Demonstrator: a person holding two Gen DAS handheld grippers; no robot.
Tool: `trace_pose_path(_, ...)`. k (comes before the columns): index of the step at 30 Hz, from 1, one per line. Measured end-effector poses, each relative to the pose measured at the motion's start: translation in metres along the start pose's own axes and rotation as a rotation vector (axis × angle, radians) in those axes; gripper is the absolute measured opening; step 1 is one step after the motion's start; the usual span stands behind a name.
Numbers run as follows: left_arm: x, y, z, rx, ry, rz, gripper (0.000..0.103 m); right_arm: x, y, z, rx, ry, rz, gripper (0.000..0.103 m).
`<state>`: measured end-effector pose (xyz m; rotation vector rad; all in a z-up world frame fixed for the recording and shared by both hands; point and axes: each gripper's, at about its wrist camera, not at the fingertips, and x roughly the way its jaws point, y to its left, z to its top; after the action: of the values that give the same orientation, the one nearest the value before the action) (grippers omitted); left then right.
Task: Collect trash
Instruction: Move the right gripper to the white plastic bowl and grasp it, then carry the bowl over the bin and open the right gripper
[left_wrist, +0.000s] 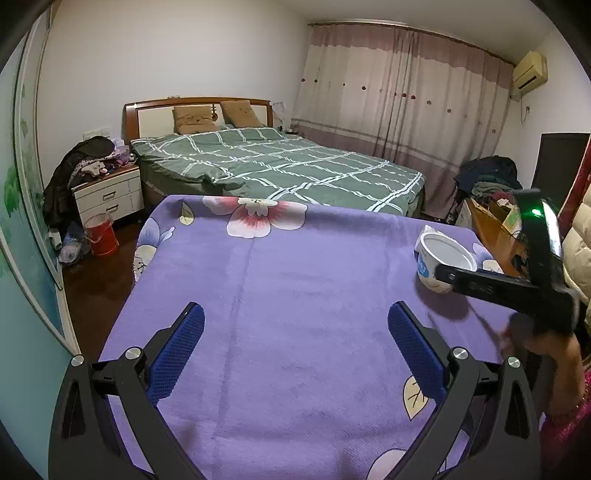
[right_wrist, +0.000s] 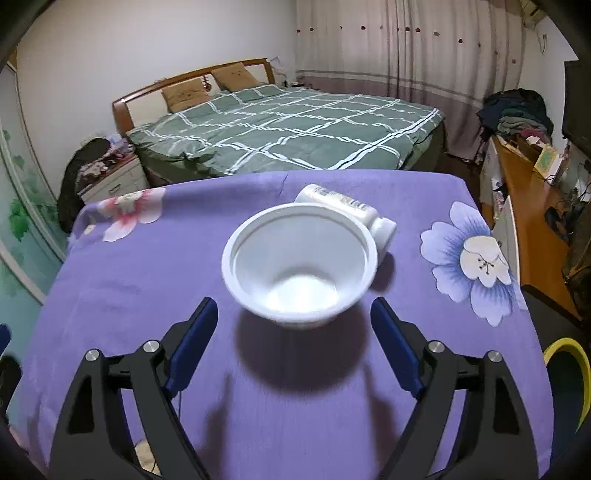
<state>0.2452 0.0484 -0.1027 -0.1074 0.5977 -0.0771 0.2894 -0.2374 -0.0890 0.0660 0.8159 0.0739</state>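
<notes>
The right gripper (right_wrist: 293, 314) is seen with its jaws spread wide and nothing gripped; the blue pads (right_wrist: 194, 343) stand clear on either side of a white plastic bowl (right_wrist: 299, 262), which sits upright on the purple flowered cloth (right_wrist: 147, 295) just ahead of the fingertips, not touched by either pad. Beyond the bowl, touching or nearly touching its far rim, a white bottle (right_wrist: 347, 210) is laid on its side, cap toward the right jaw's side; small print is carried on its label, too blurred to be read.

The left gripper (left_wrist: 295, 332) is likewise held wide open and empty — only bare cloth (left_wrist: 295, 277) lies between its pads; the bowl (left_wrist: 443, 262) is placed well off beyond its right jaw, partly covered by the other gripper's black body (left_wrist: 517, 280).

A blue patch of printing on the bowl's outer wall is shown only in the left view, illegible; the bottle is made out plainly only in the right view, as is a yellow-rimmed container (right_wrist: 569, 380) low beside the right jaw; a red bucket (left_wrist: 101, 236) on the floor, far off the left jaw, is shown only in the left view.
</notes>
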Motion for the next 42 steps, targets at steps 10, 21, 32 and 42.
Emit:
trace_pose_path(10,0.003,-0.005,-0.002,0.011,0.012,-0.01,0.098,0.035,-0.007,0.011,0.113,0.042,-0.023,0.081)
trace_pose_path(21,0.006,-0.006,-0.002,0.022,0.02,-0.004,0.098,0.001,-0.005,0.003,0.072,0.008,0.018,0.075)
trace_pose_path(32,0.008,-0.007,-0.003,0.034,0.021,0.006,0.098,-0.082,-0.077,-0.031,0.141,-0.049,0.025,0.075)
trace_pose_path(42,0.009,-0.01,-0.004,0.047,0.02,0.011,0.098,-0.136,-0.231,-0.082,0.368,-0.08,-0.276,0.075)
